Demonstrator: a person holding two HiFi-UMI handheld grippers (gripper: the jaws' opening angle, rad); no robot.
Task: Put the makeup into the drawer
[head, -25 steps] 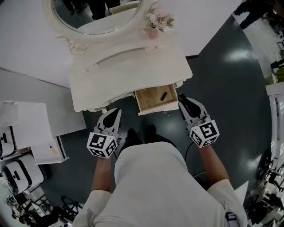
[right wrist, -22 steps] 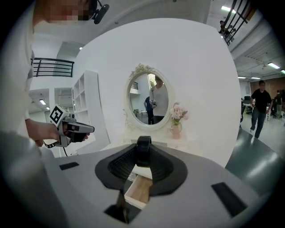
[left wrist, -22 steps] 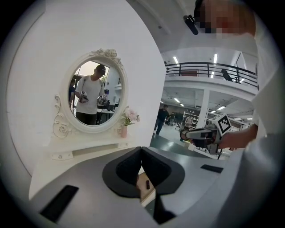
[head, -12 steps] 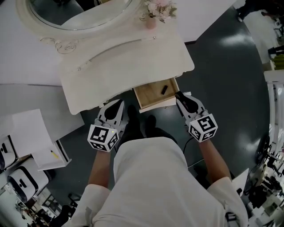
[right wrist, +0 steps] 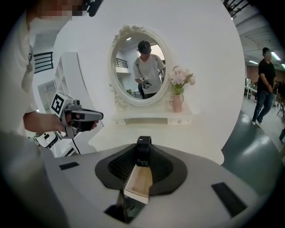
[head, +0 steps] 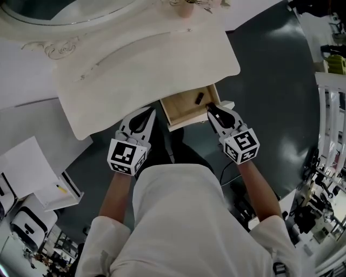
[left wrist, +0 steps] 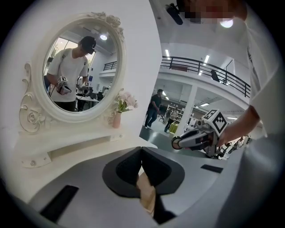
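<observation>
The white dressing table (head: 146, 65) has a small wooden drawer (head: 181, 111) pulled open at its front. One black makeup stick (head: 199, 98) lies inside it. My right gripper (head: 210, 108) hangs over the drawer's front right corner, shut on a second black makeup piece (right wrist: 143, 150) that stands upright between the pads. The drawer's wooden inside (right wrist: 140, 182) shows just under those jaws. My left gripper (head: 145, 120) is at the table's front edge, left of the drawer, its jaws (left wrist: 141, 159) shut together with nothing in them.
An oval mirror (head: 48, 11) and a pink vase of flowers (head: 186, 6) stand at the back of the table. White boxes and papers (head: 27, 162) lie on the floor at left. A rack (head: 331, 92) stands at right. The floor is dark.
Both grippers have moved forward and down toward the table. The right one, still holding the black piece, now sits over the drawer's front corner. The left one has reached the table edge.
</observation>
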